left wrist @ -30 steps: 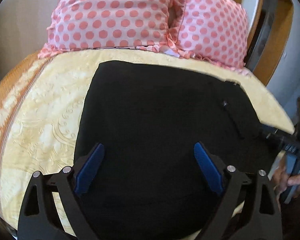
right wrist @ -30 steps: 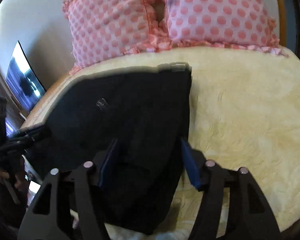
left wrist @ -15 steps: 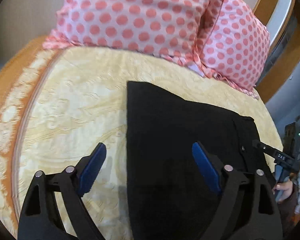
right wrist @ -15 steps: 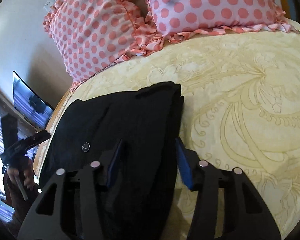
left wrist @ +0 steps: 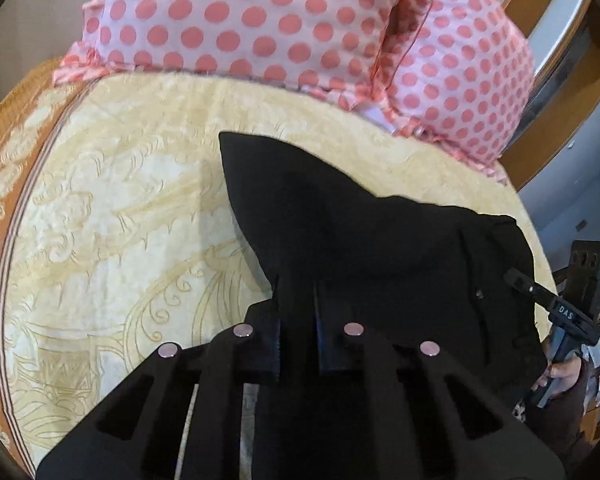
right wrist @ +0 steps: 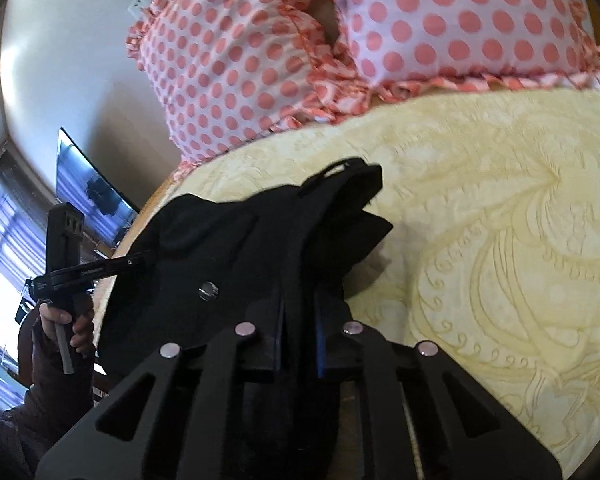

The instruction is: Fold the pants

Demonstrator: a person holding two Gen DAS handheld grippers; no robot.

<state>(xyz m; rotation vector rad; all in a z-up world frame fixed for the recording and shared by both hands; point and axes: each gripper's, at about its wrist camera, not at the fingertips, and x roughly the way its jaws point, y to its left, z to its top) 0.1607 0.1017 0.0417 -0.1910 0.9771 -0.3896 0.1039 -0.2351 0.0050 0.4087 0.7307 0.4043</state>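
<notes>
The black pants (left wrist: 360, 240) lie bunched on the yellow patterned bed cover (left wrist: 112, 208). My left gripper (left wrist: 298, 292) is shut on the near left edge of the pants, which rise in a peak ahead of it. My right gripper (right wrist: 300, 296) is shut on the near right edge of the pants (right wrist: 260, 240), whose waistband and metal button (right wrist: 208, 291) show to the left. The right gripper shows at the right edge of the left wrist view (left wrist: 540, 300), and the left gripper at the left of the right wrist view (right wrist: 112, 266).
Two pink polka-dot pillows (left wrist: 300, 24) stand at the far side of the bed, also in the right wrist view (right wrist: 340, 40). A wooden frame (left wrist: 560, 92) is at the right. A dark screen (right wrist: 88, 176) hangs on the wall at the left.
Both grippers have closed from open onto the near edges of the pants. The fabric has lifted and bunched into a peak, and both views have moved closer to the pillows.
</notes>
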